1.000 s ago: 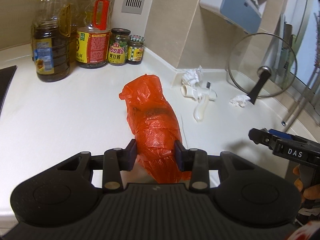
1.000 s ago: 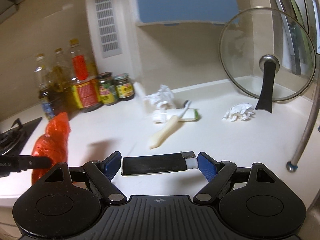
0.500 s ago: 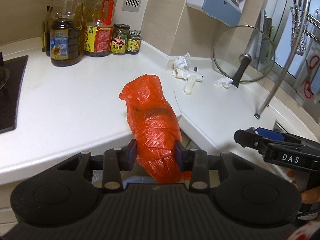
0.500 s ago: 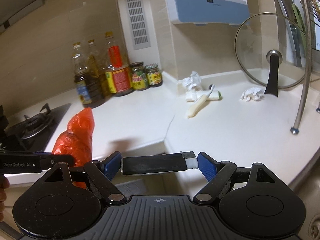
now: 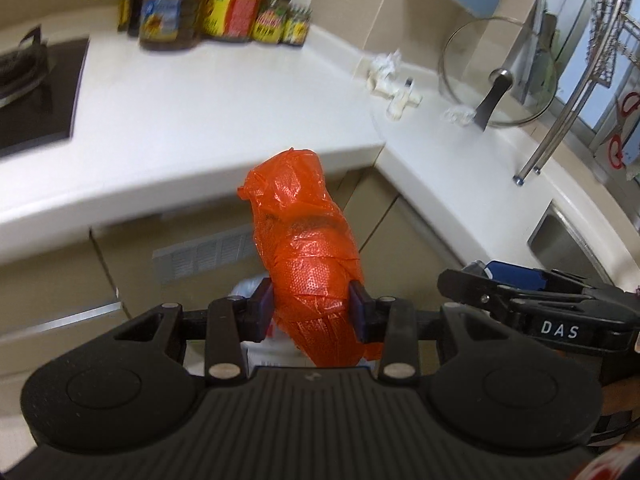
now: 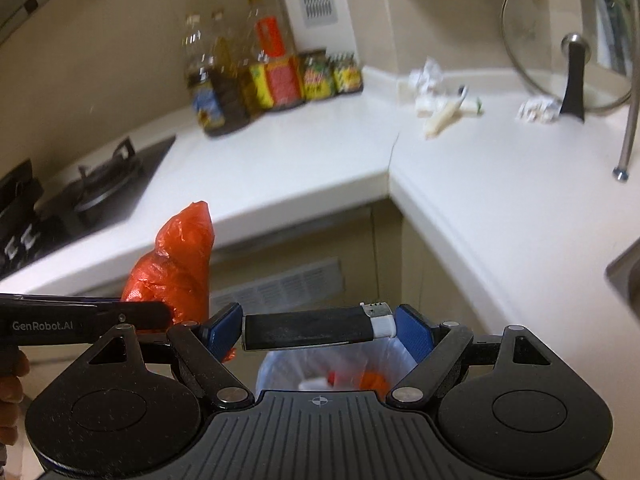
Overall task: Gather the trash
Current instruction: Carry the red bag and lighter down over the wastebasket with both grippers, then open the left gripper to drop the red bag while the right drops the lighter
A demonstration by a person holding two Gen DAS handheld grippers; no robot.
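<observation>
**Trash held in both grippers**

Left wrist view: left gripper (image 5: 312,312) pinches an orange bag (image 5: 306,240) at frame centre.

Right wrist view: right gripper (image 6: 318,332) clamps a black lighter (image 6: 308,328) endwise at lower centre, over a lined bin (image 6: 320,372).

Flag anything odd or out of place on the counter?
Yes: crumpled paper wads and, plus pale scraps, lie loose on the white counter near the glass lid leaning against the wall. No spills visible.
</observation>
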